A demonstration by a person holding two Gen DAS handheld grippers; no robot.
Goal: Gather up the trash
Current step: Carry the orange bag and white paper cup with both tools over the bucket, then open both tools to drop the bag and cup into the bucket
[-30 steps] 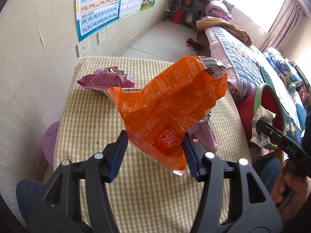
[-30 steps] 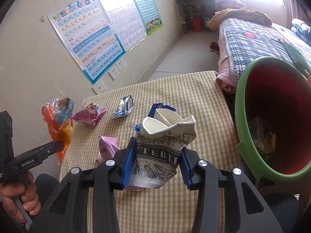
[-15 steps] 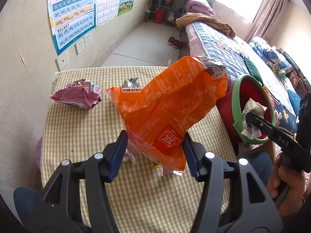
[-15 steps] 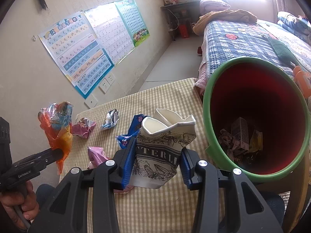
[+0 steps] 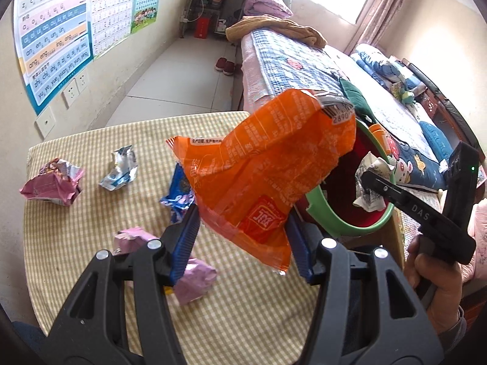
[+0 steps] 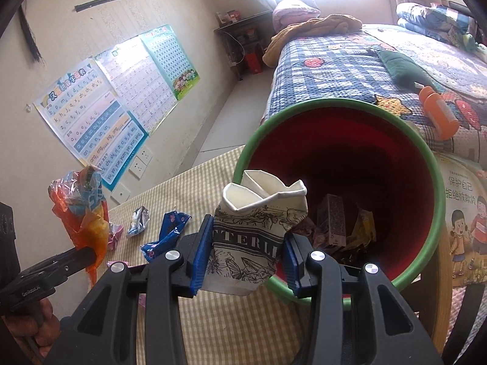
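Left gripper pinches orange wrapper, which hides the bin's 9 o'clock rim. Right gripper clamps crushed paper cup at the bin mouth; cup bottom hidden. Bin contents dim.

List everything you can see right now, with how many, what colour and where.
orange wrapper: 1, orange, in left gripper
paper cup: 1, white with black print, crushed, in right gripper
bin: 1, green rim, red inside, past the table's right edge, trash inside
pink wrappers: 3, on table
silver wrapper: 1, on table
blue wrapper: 1, on table
table: 1, yellow checked cloth
posters: several, wall
bed: 1, blue plaid, behind bin
left gripper: black, blue pads
right gripper: black, blue pads
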